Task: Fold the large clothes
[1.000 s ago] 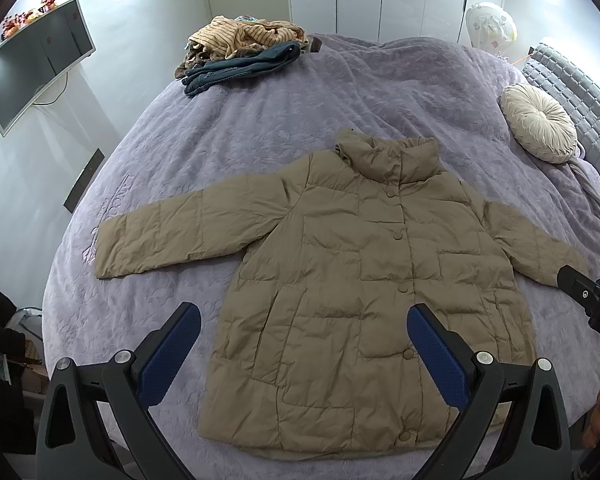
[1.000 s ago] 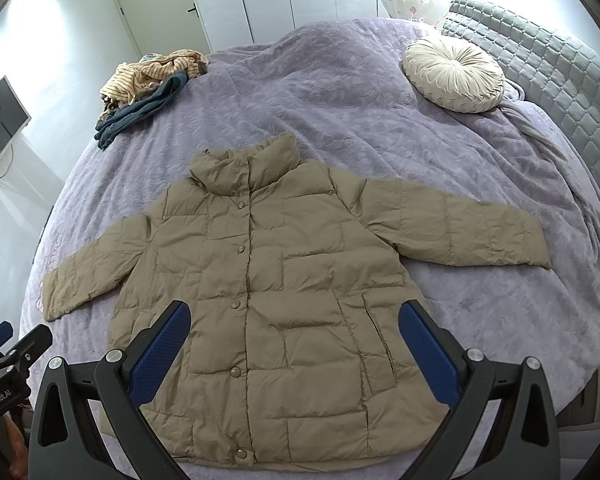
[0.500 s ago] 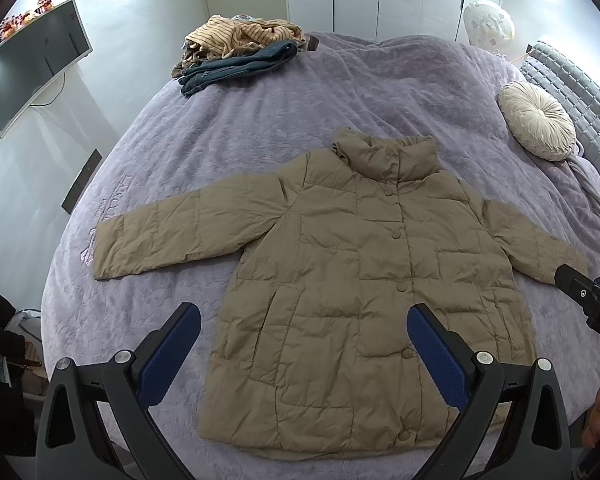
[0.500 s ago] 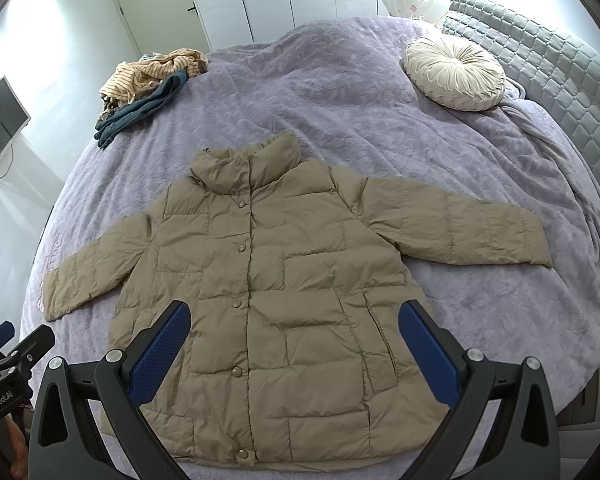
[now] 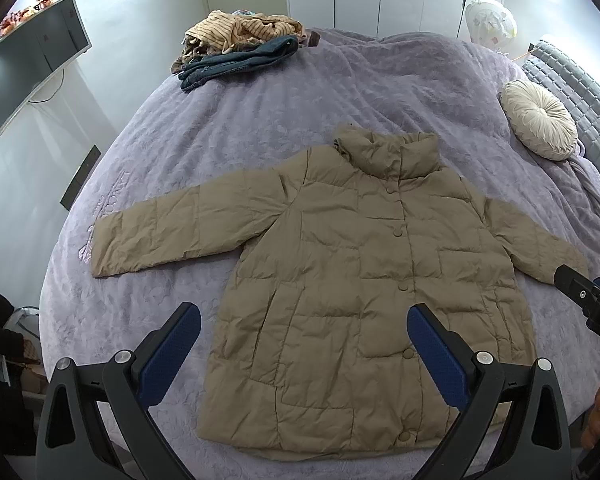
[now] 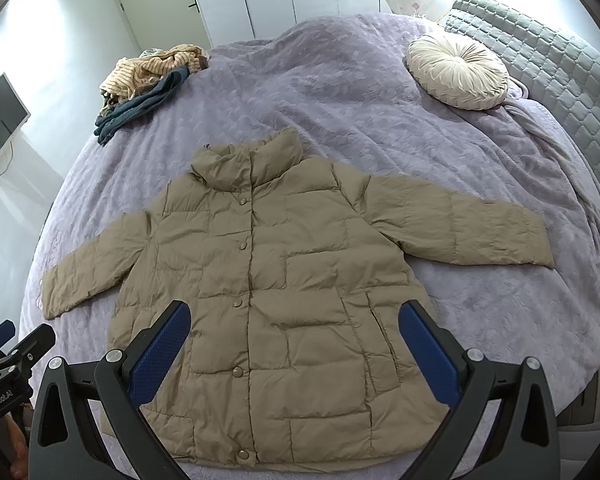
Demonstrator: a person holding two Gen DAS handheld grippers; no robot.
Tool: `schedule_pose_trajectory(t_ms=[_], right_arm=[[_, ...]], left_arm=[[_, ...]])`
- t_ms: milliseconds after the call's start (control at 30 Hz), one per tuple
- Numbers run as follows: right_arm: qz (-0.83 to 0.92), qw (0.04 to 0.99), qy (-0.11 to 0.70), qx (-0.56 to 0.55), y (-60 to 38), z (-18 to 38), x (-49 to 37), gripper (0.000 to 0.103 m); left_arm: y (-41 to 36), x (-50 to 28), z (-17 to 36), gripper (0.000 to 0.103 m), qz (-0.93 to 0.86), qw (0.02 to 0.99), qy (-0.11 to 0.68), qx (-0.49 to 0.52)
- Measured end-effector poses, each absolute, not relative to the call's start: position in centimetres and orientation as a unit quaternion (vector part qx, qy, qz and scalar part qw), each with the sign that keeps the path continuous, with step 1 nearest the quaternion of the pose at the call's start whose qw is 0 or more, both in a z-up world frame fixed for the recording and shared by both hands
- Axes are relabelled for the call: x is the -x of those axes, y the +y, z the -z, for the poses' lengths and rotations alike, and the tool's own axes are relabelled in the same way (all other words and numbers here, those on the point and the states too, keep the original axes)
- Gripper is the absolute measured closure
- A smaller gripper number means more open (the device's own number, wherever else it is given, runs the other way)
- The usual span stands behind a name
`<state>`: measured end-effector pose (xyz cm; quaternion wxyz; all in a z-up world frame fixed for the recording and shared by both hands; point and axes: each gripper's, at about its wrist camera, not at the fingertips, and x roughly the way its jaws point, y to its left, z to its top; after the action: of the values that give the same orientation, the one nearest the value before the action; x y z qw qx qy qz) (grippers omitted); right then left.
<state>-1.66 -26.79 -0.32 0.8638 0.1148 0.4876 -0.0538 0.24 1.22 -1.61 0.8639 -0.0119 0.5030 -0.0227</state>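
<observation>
Near bed (image 5: pixel 260 112) front edge: jacket (image 5: pixel 360 280) spread flat, buttoned, for folding; left gripper (image 5: pixel 300 354), right gripper (image 6: pixel 294 354) agape, empty, above hem.

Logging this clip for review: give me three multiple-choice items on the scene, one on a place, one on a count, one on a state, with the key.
1. Where does the pile of clothes lie relative to the jacket?
A. on the far part of the bed beyond the collar
B. on top of the jacket
C. on the floor

2. How many round cushions are on the bed?
A. none
B. one
C. three

3. How is the jacket lying?
A. folded in half
B. rolled up
C. flat, both sleeves spread out

Key: 1 A, the pile sits far up the bed past the collar. 2 B, a single cushion shows. 3 C, both views show it flat and snapped shut, sleeves out.
</observation>
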Motion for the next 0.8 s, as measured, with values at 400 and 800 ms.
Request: schedule_pose_trajectory(t_ms=[400,800], right_arm=[[-0.004,0.86,0.485,-0.156,-24.2,1.2,0.2,0.0],[-0.063,0.8,0.567,-0.183,-19.9,5.6,-2.8,0.0]], left_arm=[[3.4,-2.3,4.6,0.0,0.018,0.846,0.532,0.034],[11.5,-5.4,14.9,0.0,-0.026,0.805,0.59,0.061]])
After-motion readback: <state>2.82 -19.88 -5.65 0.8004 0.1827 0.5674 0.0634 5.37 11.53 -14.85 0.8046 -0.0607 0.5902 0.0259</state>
